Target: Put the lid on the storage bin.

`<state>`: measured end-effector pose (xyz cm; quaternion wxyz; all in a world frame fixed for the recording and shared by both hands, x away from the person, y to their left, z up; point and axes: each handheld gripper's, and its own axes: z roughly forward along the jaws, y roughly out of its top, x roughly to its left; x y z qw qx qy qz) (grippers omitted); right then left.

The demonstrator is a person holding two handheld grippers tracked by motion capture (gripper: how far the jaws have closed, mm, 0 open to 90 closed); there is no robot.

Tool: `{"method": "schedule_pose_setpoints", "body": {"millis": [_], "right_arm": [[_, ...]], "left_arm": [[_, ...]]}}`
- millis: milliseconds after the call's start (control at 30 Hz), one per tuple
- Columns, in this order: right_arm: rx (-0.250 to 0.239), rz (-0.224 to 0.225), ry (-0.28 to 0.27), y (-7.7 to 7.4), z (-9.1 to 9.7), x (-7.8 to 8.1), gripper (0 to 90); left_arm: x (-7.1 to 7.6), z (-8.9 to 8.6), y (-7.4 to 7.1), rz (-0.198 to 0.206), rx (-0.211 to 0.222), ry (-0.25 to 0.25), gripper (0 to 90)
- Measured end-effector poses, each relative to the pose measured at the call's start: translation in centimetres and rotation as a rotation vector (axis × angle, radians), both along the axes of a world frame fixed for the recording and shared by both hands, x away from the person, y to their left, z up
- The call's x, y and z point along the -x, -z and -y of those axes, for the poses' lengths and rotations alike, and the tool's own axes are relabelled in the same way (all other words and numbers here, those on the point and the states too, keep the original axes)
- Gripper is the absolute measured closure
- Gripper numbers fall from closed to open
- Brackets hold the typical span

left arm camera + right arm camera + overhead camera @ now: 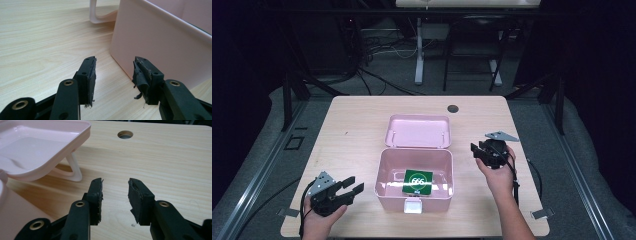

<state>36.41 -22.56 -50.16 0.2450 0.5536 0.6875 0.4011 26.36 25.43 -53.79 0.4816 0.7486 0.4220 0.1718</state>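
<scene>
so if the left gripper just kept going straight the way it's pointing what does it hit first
Most likely the near left wall of the pink box: the open left gripper points at its corner, with bare table between, though exact depth is unclear.

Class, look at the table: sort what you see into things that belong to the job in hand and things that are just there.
Belongs to the job:
- pink box, open, its lid tipped back
- green packet inside the box
- left hand-held gripper, jaws open, empty
- right hand-held gripper, jaws open, empty

Just there:
- cable hole in the table
- cables on the floor
</scene>
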Motion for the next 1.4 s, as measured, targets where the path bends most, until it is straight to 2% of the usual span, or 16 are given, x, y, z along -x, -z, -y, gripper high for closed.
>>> {"method": "schedule_pose_setpoints", "body": {"millis": [300,467,533,633,733,767,800,833,1000,1133,1300,1400], "right_arm": [[-0.023,0.006,-0.036,0.0,-0.7,0.0,58.3],[-0.079,-0.002,-0.060,-0.5,-1.1,-0.4,53.9],[-0.085,-0.001,-0.066,-0.6,-1.3,-0.5,53.9],[-0.058,-0.012,-0.104,-1.3,-2.2,-0.8,52.7],[-0.075,-0.028,-0.119,-1.7,-2.4,-1.1,51.1],[-0.106,-0.040,-0.128,-2.3,-2.6,-1.4,49.4],[-0.106,-0.040,-0.128,-2.3,-2.6,-1.4,49.4],[-0.116,-0.059,-0.134,-2.7,-2.7,-1.7,48.5],[-0.093,-0.075,-0.143,-3.5,-3.4,-2.1,48.2],[-0.080,-0.105,-0.158,-4.3,-4.1,-2.7,48.2],[-0.063,-0.116,-0.159,-5.0,-4.6,-3.2,49.0],[-0.074,-0.120,-0.164,-5.4,-4.7,-3.6,49.7]], "left_arm": [[0.0,0.0,0.1,-0.003,0.011,0.005,52.7],[-0.3,0.2,-0.5,-0.018,0.025,0.012,51.2],[-0.6,0.5,-0.8,-0.012,0.026,0.025,51.1],[-0.9,1.4,-1.7,0.001,0.023,0.054,51.1],[-1.0,1.8,-2.2,0.004,0.014,0.064,51.1],[-1.3,2.2,-2.7,0.008,0.012,0.077,51.1],[-1.3,2.2,-2.7,0.008,0.012,0.077,51.1],[-1.7,2.5,-3.1,0.015,0.011,0.075,51.1],[-2.2,2.6,-4.0,0.013,0.023,0.071,51.7],[-2.6,2.3,-5.4,0.024,0.033,0.054,52.7],[-3.1,2.8,-6.2,0.004,0.018,0.075,54.0],[-3.4,3.3,-6.5,-0.010,0.017,0.079,54.6]]}}
